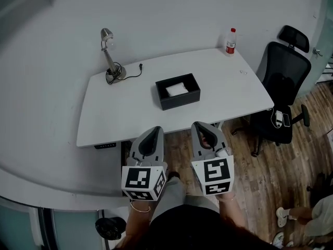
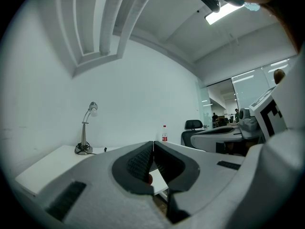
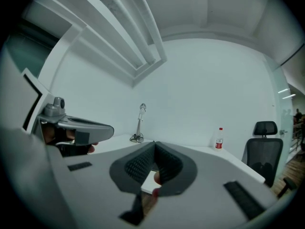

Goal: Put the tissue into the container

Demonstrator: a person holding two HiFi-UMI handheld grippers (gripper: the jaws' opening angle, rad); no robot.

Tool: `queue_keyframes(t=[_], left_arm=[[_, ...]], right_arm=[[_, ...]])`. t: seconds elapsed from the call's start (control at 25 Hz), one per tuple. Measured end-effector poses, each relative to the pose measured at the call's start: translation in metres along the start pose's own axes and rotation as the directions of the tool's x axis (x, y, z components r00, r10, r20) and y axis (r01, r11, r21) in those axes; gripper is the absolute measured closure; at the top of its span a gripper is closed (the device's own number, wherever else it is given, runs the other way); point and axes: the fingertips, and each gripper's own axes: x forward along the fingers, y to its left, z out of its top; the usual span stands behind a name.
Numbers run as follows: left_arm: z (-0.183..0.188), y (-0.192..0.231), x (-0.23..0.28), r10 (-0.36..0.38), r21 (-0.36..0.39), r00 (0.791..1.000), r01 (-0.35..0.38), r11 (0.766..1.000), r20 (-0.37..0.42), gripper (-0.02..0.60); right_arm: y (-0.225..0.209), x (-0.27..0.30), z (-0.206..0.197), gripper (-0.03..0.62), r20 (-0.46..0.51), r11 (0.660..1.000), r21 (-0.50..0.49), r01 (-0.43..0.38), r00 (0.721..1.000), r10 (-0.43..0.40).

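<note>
Head view: white soft paper tissue (image 1: pixel 177 89) lies inside the black rectangular open-top container (image 1: pixel 179 102), mid-table on the white rounded-corner desk (image 1: pixel 229 82), slightly right of centre. By the look of it the task's placing is done. Handling judgement: the tissue is very light, limp and crushable. It would not resist a pinch, and would take best at a raised fold or loose edge rather than flat on its face; the ribbed pads should hold it without slip. Left gripper (image 1: pixel 154 131) and right gripper (image 1: pixel 199 125) sit side by side at the near side, short of the desk's near edge and well apart from the container. Both point roughly level toward the far wall, marker cubes upward. Each gripper view shows its dark ribbed jaws pressed together at the tips, with nothing between them. Far left on the desk is a silver gooseneck lamp (image 1: pixel 110 56), far right a red-capped bottle (image 1: pixel 230 40). Black office chair (image 1: pixel 283 87) stands at the right.
</note>
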Motion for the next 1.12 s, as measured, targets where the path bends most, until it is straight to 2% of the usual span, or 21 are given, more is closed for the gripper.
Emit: queue_keyframes(t=[0.24, 0.56, 0.88, 1.12], left_arm=[[-0.004, -0.007, -0.014, 0.01, 0.008, 1.0, -0.009, 1.0, -0.013, 0.554], [-0.009, -0.006, -0.016, 0.021, 0.012, 0.999, -0.02, 1.0, -0.042, 0.554], [-0.016, 0.001, -0.001, 0.009, 0.001, 0.997, -0.009, 1.0, -0.072, 0.554], [-0.011, 0.01, 0.017, -0.015, -0.012, 0.998, 0.015, 1.0, -0.066, 0.554]], right_arm=[[0.0, -0.011, 0.002, 0.574, 0.044, 1.0, 0.006, 0.005, 0.999, -0.005], [-0.002, -0.009, -0.003, 0.574, 0.045, 1.0, -0.022, 0.021, 0.999, -0.02], [-0.012, 0.005, -0.006, 0.574, 0.026, 0.999, 0.018, 0.027, 0.999, -0.028], [-0.014, 0.019, 0.002, 0.574, 0.027, 0.998, 0.061, 0.016, 0.999, -0.018]])
